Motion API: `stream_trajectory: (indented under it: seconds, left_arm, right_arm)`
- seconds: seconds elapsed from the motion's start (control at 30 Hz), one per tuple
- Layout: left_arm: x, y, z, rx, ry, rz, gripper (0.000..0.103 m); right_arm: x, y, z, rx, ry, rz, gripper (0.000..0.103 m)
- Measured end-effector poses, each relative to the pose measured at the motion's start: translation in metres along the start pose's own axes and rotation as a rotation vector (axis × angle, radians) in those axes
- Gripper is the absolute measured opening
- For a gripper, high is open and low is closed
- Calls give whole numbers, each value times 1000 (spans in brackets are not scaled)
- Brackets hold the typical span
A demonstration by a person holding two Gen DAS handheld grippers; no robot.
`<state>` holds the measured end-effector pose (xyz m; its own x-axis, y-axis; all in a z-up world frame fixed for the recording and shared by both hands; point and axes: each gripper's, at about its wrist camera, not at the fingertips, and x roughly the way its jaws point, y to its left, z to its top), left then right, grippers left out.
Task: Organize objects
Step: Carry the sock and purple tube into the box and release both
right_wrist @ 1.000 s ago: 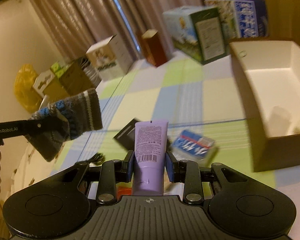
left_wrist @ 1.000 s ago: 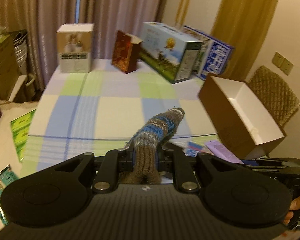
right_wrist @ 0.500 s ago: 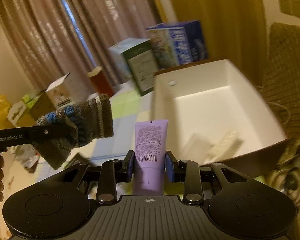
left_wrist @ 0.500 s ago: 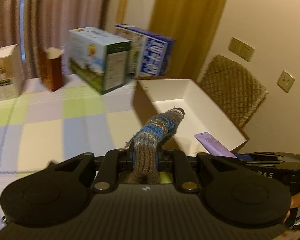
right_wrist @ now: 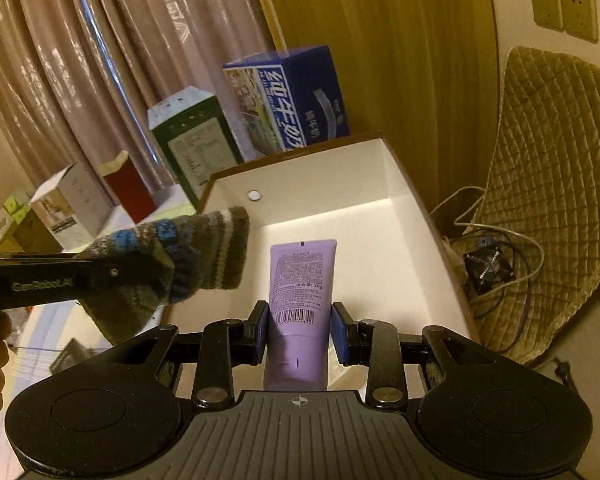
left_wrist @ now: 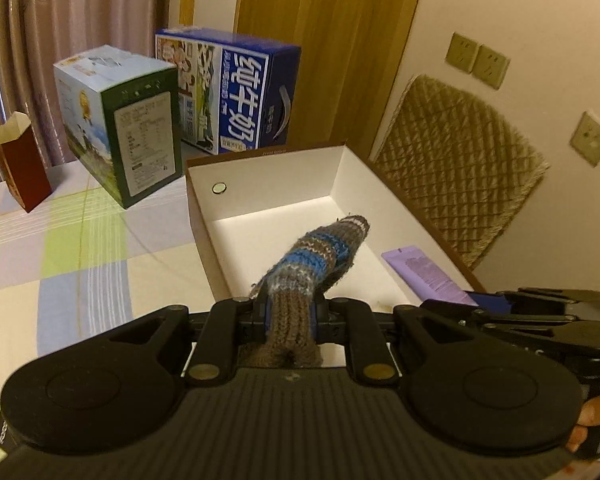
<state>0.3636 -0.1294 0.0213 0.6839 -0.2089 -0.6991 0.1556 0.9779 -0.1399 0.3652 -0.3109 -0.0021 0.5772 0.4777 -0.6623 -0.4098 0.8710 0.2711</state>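
Left claw (left_wrist: pixel 290 312) clamped tight on knitted striped glove (left_wrist: pixel 316 252), brown/grey w/ blue bands; cuff end pinched between pads, finger end sticking fwd and up, hanging over near-left part of box. Right claw (right_wrist: pixel 299 332) closed on purple tube (right_wrist: pixel 302 280), blue pads pressing both sides near barcode, flat crimped end pointing fwd over box interior. Both claws side by side, left one visible in right view as black bar w/ glove (right_wrist: pixel 172 256) at tip; right one seen in left view at lower right w/ tube (left_wrist: pixel 428 276) poking out.

Open cardboard box (left_wrist: pixel 260 188), brown outside, white inside, on checked tablecloth (left_wrist: pixel 60 264). Round metal disc on inner far-left wall. Floor of box mostly bare in what shows; pale shape glimpsed under right claw's finger, can't tell what.

Behind box: blue milk carton (left_wrist: pixel 236 96) w/ white lettering, touching or just behind far edge. Left of that, green/white carton (left_wrist: pixel 124 128), then dark red paper bag (left_wrist: pixel 20 168) standing upright. In right view one more white carton (right_wrist: pixel 68 208) farther left. Curtains behind. Right of table: quilted chair back (left_wrist: pixel 460 184), wall sockets above, cables + small fan on floor. Fingers of person at frame edges.
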Motion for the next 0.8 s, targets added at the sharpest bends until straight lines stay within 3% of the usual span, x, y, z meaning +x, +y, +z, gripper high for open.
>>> stream_trajectory:
  seconds: [0.57,0.7,0.8]
  left_arm:
    - [125,-9,36,28,166,91,16]
    - [143,-9,37,36,194,101,23]
    - [149,-8,36,43,205,109,37]
  right_arm:
    - [76,-34,38,-40,76,-27,30]
    - [86,-35,42,-47,87,-28,30]
    - [92,-36,43,-43,99,-27,30]
